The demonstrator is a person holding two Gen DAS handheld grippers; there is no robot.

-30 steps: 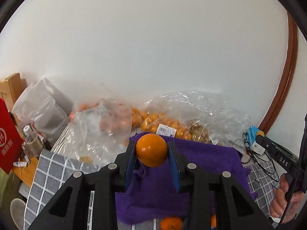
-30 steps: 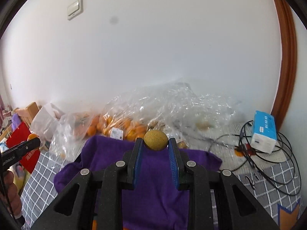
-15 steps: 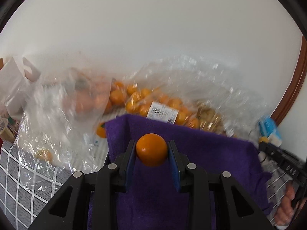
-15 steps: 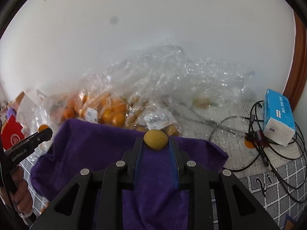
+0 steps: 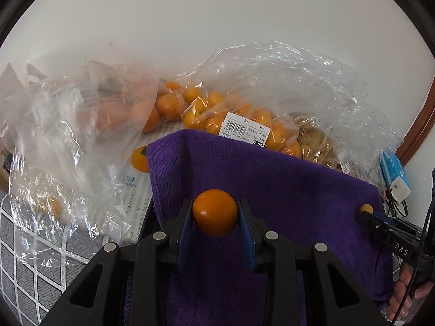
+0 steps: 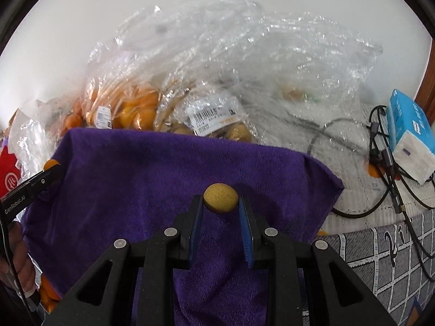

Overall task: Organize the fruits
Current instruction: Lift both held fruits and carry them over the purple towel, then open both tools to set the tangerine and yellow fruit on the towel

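My left gripper (image 5: 215,214) is shut on a small orange fruit (image 5: 214,212) and holds it over a purple towel (image 5: 285,190). My right gripper (image 6: 220,203) is shut on a small yellow-brown speckled fruit (image 6: 220,201) over the same towel (image 6: 152,174). The right gripper's tip with its fruit also shows at the right of the left wrist view (image 5: 365,209). The left gripper's tip with its orange shows at the left of the right wrist view (image 6: 51,166).
Clear plastic bags of oranges (image 5: 217,114) and of yellow-brown fruit (image 6: 233,133) lie behind the towel against the white wall. A blue tissue pack (image 6: 407,135) and black cables (image 6: 386,184) lie at the right. A grey checked cloth (image 5: 24,266) covers the table.
Both grippers have moved forward and tilted down over the purple towel, closer to the bags. Each still holds its fruit.
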